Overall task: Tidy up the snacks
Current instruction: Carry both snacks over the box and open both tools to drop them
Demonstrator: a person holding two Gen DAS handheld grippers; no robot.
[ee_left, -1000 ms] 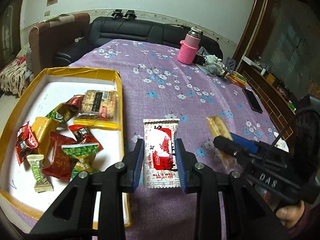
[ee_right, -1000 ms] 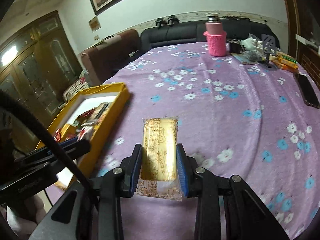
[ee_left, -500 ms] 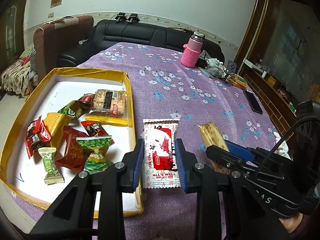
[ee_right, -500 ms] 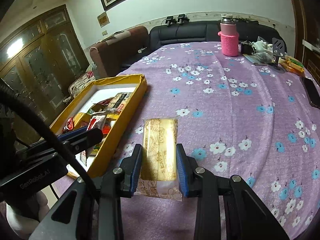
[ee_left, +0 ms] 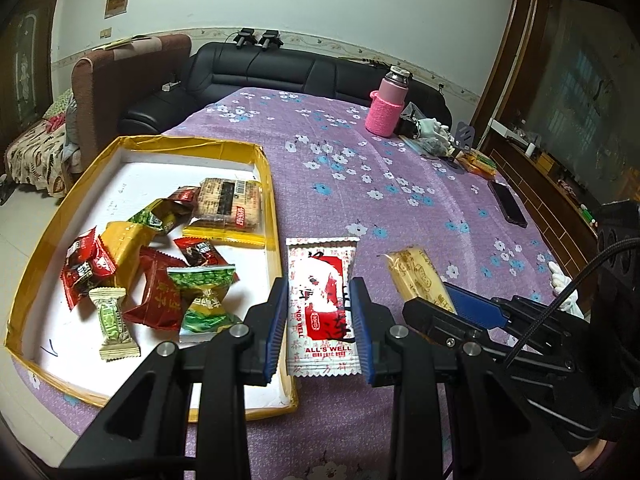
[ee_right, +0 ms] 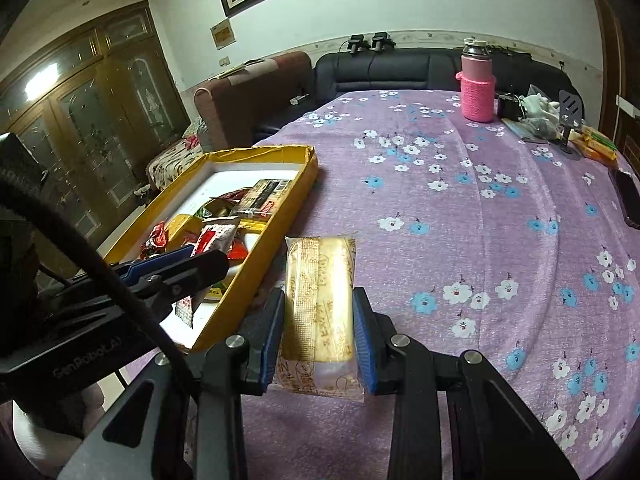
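Observation:
My left gripper (ee_left: pixel 319 324) is shut on a white and red snack packet (ee_left: pixel 322 304) printed "ALL'S WELL", held above the right rim of the yellow tray (ee_left: pixel 269 184). The tray holds several wrapped snacks (ee_left: pixel 160 264). My right gripper (ee_right: pixel 319 330) is shut on a golden-yellow snack packet (ee_right: pixel 320 300), just right of the tray (ee_right: pixel 280 224) above the purple floral tablecloth (ee_right: pixel 460 216). In the left wrist view the right gripper (ee_left: pixel 434 304) and its golden packet (ee_left: pixel 416 276) sit to the right. In the right wrist view the left gripper (ee_right: pixel 192 264) hangs over the tray with its white and red packet (ee_right: pixel 214 238).
A pink-sleeved bottle (ee_left: pixel 387 108) stands at the table's far side. Gloves, a small stand and packets (ee_left: pixel 448 140) lie at the far right, with a dark phone (ee_left: pixel 507 204) near the right edge. A black sofa (ee_left: pixel 280 72) and a brown armchair (ee_left: pixel 120 88) stand beyond the table.
Both grippers have carried their packets leftward, nearer the tray. The left gripper's packet now hangs over the tray's right rim, and the right gripper's packet is beside the tray.

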